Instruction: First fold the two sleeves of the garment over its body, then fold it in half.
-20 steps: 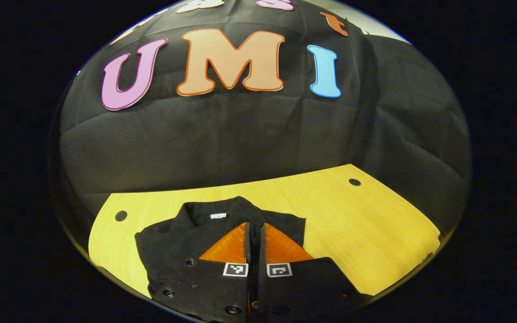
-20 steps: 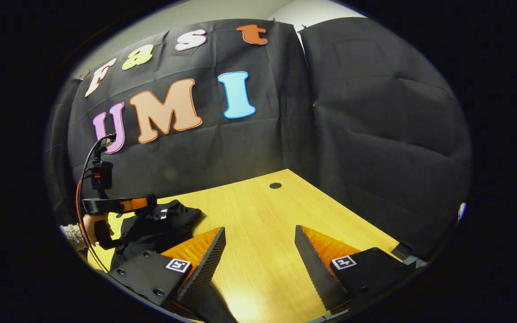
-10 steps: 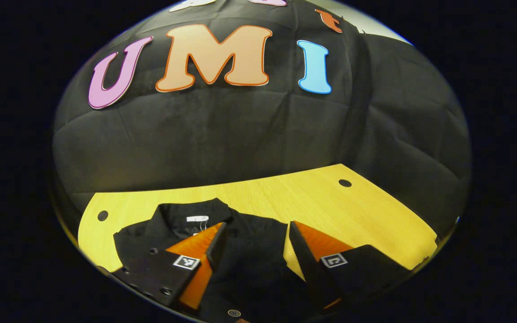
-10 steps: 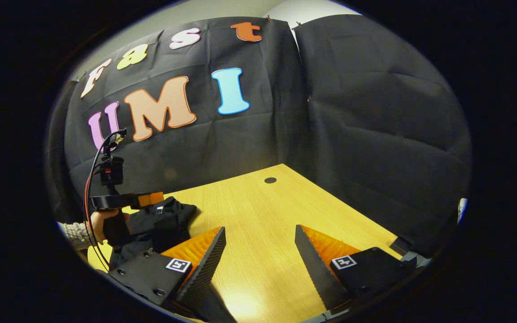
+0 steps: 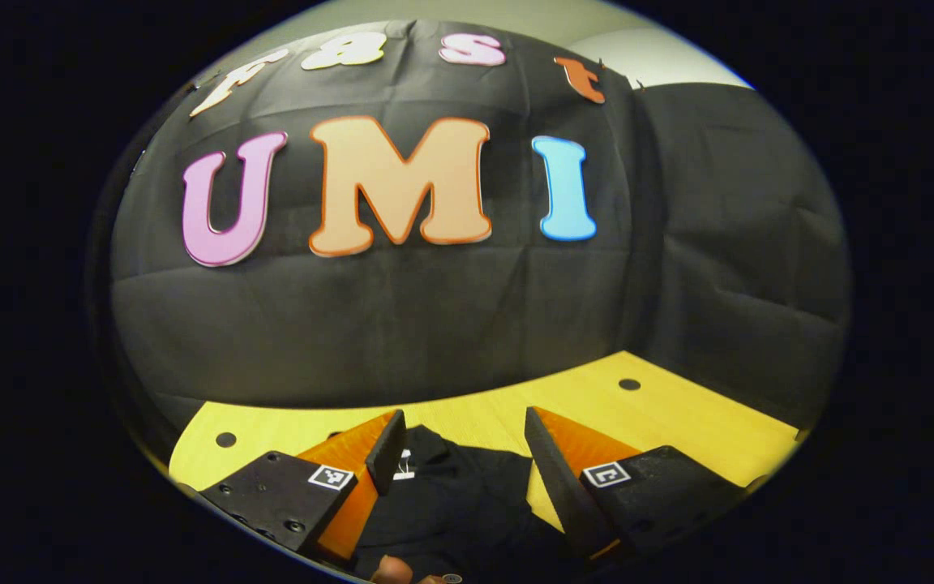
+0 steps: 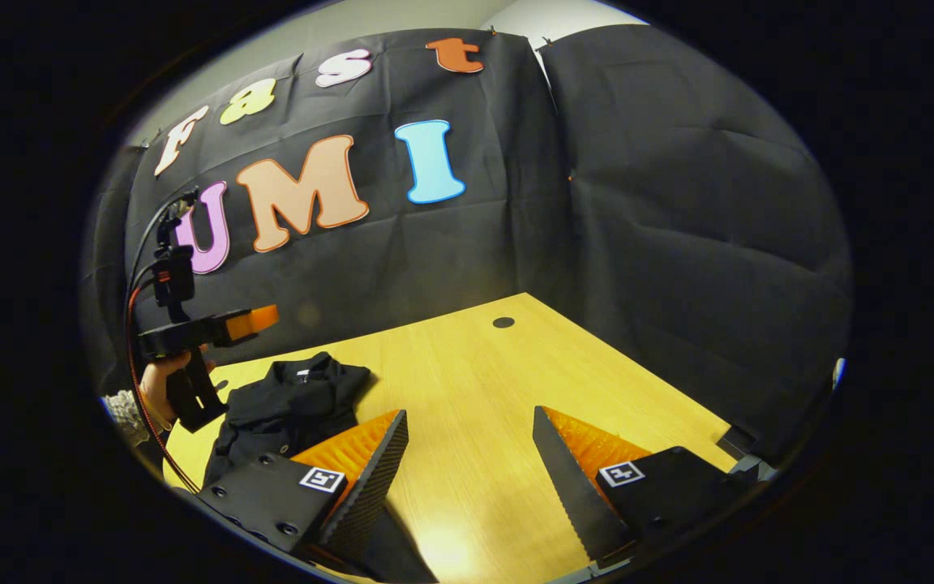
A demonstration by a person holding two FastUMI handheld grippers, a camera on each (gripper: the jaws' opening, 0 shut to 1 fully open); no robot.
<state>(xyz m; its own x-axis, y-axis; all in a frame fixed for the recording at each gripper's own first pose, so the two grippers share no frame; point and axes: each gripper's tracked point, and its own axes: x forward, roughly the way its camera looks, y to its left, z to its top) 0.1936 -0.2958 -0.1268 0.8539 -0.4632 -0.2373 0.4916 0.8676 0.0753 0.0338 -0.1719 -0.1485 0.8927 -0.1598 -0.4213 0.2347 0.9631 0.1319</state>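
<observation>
Garment (image 6: 289, 405), black and collared, lay bunched on the yellow wooden table (image 6: 475, 381) near the table's left side in the right gripper view, with its collar and a small white neck tag towards the black cloth wall (image 6: 661, 243). In the left gripper view the garment (image 5: 451, 503) sat below and between the two spread fingers, its collar end with the white tag just beside the inner edge of the left-hand finger (image 5: 386, 450); no cloth was caught between the fingers. The left gripper (image 5: 457, 434) had its jaws wide apart and held nothing. In the right gripper view the left gripper (image 6: 252, 320) was lifted above the table, above and to the left of the garment and apart from it, gripped from beneath by a hand (image 6: 160, 385) with a patterned sleeve at the wrist. The right gripper (image 6: 471, 422) also had its jaws wide apart, with bare table showing between them; the garment lay to the left of its left-hand finger (image 6: 374, 474), partly hidden behind that finger, and whether the two touched could not be told. A dark round hole (image 6: 503, 322) marked the table's far side.
</observation>
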